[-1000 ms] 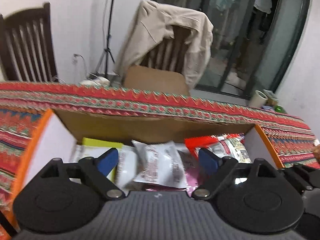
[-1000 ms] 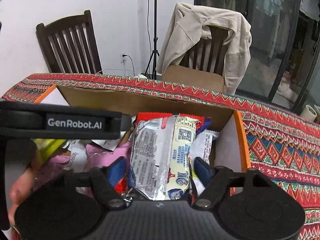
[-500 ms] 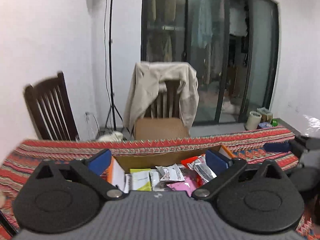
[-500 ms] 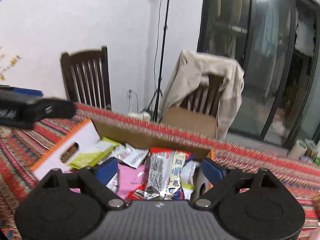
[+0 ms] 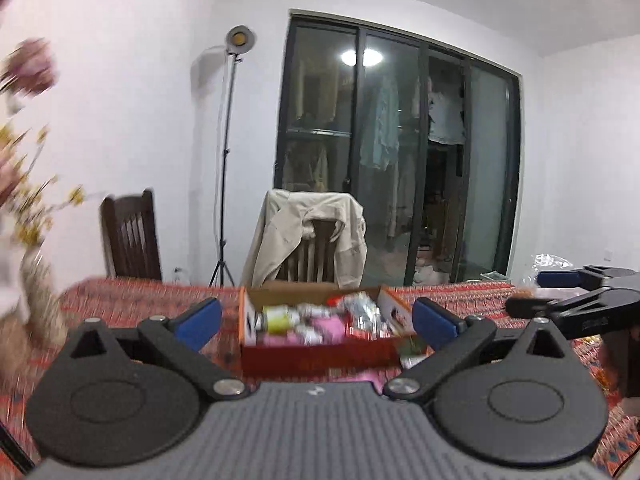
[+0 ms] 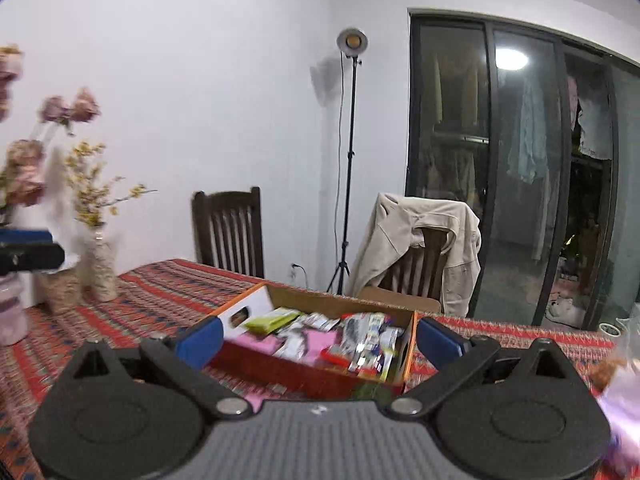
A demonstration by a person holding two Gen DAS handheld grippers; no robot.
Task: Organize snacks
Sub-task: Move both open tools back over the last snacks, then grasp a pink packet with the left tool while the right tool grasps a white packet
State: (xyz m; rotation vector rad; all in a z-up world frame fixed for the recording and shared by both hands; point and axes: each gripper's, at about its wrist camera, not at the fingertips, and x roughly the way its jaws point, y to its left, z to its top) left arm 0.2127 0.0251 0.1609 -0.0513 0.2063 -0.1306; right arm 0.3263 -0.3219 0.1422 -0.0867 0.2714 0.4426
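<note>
An open cardboard box (image 5: 320,354) with orange rims sits on the patterned tablecloth (image 5: 132,296), holding several snack packets: yellow-green, pink, silver and red. It also shows in the right wrist view (image 6: 288,368). My left gripper (image 5: 316,322) is open and empty, held back from the box's near side. My right gripper (image 6: 318,338) is open and empty, also back from the box. The right gripper shows at the right of the left wrist view (image 5: 576,300).
Vases of dried flowers (image 6: 100,268) stand on the table's left end. A chair draped with a beige jacket (image 5: 308,236) and a dark wooden chair (image 6: 230,236) stand behind the table. A light stand (image 6: 348,160) is by the wall. A clear bag (image 5: 552,262) lies far right.
Both grippers have pulled back and up from inside the box. The right gripper let go of the silver packet, which now lies in the box. Both sets of jaws have opened wider.
</note>
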